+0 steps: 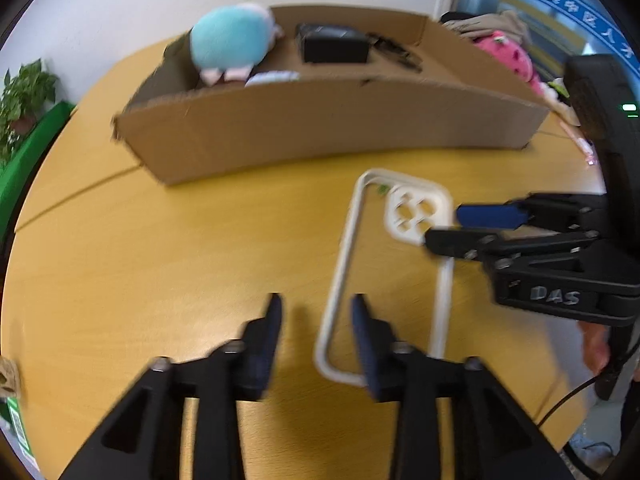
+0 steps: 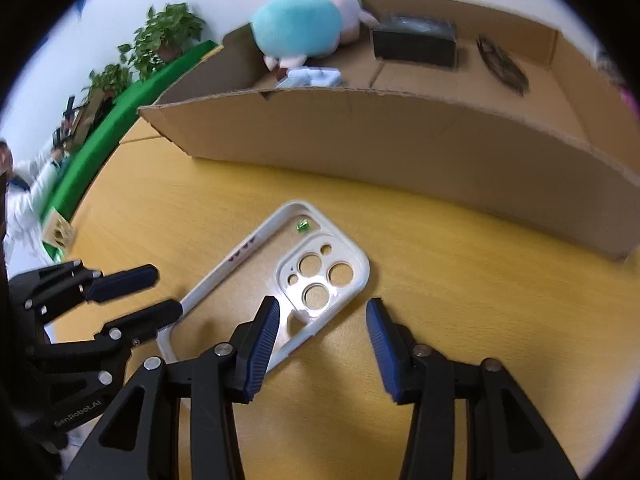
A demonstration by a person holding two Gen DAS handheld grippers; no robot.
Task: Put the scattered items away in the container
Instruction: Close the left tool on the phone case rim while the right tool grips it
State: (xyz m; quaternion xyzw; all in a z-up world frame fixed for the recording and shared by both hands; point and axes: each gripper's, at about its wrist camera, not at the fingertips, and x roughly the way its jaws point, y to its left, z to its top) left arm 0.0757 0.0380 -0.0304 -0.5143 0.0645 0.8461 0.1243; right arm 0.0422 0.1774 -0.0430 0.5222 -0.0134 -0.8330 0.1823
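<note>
Right gripper (image 2: 320, 344) spread wide, nothing between the pads, poised low over the camera-cutout end of the white phone case (image 2: 276, 284), its left pad over the edge of the cutout block and its right pad over bare wood; probably lined up so as to close across that corner, the stiffest part of a thin, flexible frame. Left gripper (image 1: 316, 328) likewise parted and empty, straddling one long rail of the case near the opposite end, one pad inside the frame and one outside; likely there to steady or lift a flat thing that offers little to pinch. Whether any pad actually touches the case cannot be told, given the blur. Phone case lying flat on the yellow wooden table (image 1: 160, 260), back down and open side up, just in front of the cardboard box (image 1: 320, 128) and apart from its near wall. A small green speck (image 2: 303, 225) inside the frame of the case, nature unclear. Beyond the case, inside the box: a blue plush toy (image 1: 230, 38) at the left end, a black box-shaped item (image 1: 334, 44) in the middle, a dark flat object (image 2: 502, 64) to the right, and something pale just below the plush. Further past the case, outside the right end of the box, a pink plush (image 1: 508, 54). Case judged the next thing to go in; low box wall should ease the transfer.
</note>
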